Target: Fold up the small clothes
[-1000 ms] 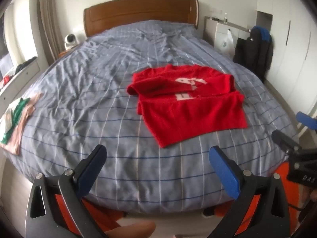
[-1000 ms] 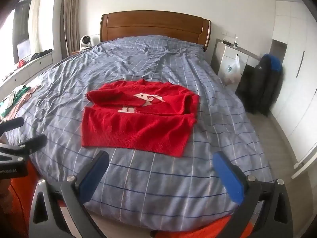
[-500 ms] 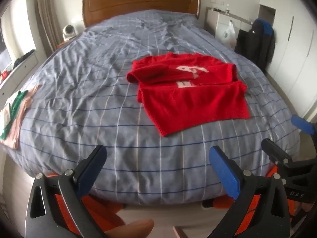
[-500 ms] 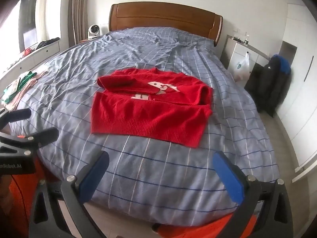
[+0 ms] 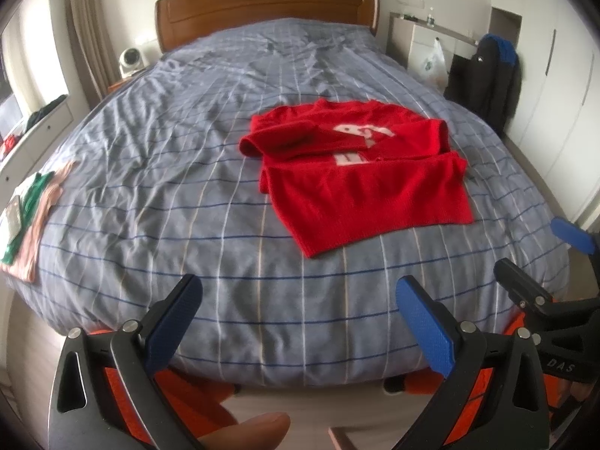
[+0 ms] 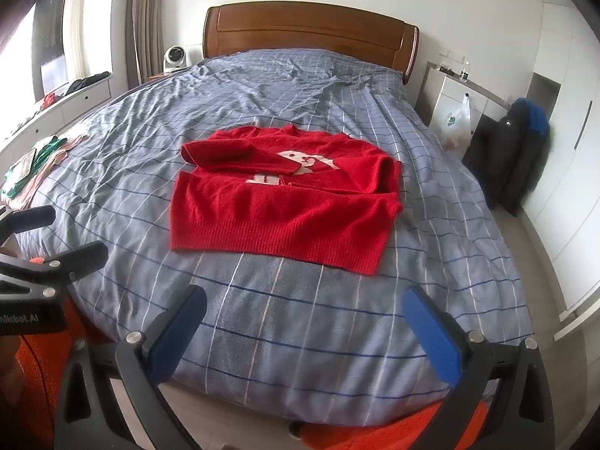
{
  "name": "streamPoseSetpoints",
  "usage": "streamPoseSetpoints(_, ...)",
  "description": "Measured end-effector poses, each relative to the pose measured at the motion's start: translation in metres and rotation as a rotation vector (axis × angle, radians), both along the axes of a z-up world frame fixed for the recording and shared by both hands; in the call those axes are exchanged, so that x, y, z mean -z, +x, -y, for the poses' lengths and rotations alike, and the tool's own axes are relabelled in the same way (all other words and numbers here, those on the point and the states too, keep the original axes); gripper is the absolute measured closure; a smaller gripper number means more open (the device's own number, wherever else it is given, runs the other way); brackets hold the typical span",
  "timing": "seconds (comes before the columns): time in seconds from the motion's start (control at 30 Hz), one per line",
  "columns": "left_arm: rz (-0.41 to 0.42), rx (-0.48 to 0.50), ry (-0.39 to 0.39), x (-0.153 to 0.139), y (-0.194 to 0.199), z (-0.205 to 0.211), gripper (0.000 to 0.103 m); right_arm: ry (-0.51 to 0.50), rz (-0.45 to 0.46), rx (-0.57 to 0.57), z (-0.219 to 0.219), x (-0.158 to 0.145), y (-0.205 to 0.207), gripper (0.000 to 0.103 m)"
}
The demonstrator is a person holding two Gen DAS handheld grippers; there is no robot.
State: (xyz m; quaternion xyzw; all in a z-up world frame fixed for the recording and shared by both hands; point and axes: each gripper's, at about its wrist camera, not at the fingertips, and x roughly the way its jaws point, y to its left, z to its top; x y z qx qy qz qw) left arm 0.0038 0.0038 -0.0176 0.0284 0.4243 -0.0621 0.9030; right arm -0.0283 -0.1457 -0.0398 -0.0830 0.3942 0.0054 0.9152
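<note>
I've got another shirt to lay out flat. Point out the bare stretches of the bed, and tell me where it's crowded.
Bare: the wide stretch of bedspread between the red sweater and the small pile of clothes at the left edge; the strip between the sweater's hem and the foot of the bed; the area up toward the headboard. Crowded: the middle, under the sweater, and the pile's corner.

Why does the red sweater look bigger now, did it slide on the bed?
No. The red sweater lies on the same stripes of the blue bedcover; it only looks bigger because the right gripper came closer.
</note>
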Motion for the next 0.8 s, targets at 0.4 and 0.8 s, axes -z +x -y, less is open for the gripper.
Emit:
streamPoseSetpoints(0.4, -0.001, -0.001, -0.001, -0.0004, -0.0011, -0.0007, 0.000, -0.001, 0.008, 0.010, 0.0005, -0.0004, 0.0003, 0.000)
streamPoseSetpoints(0.8, 0.001, 0.007, 0.001, -0.0026, -0.0022, -0.0010, 0.000, 0.003, 0.016, 0.017, 0.0033, -0.0014, -0.0011, 0.000)
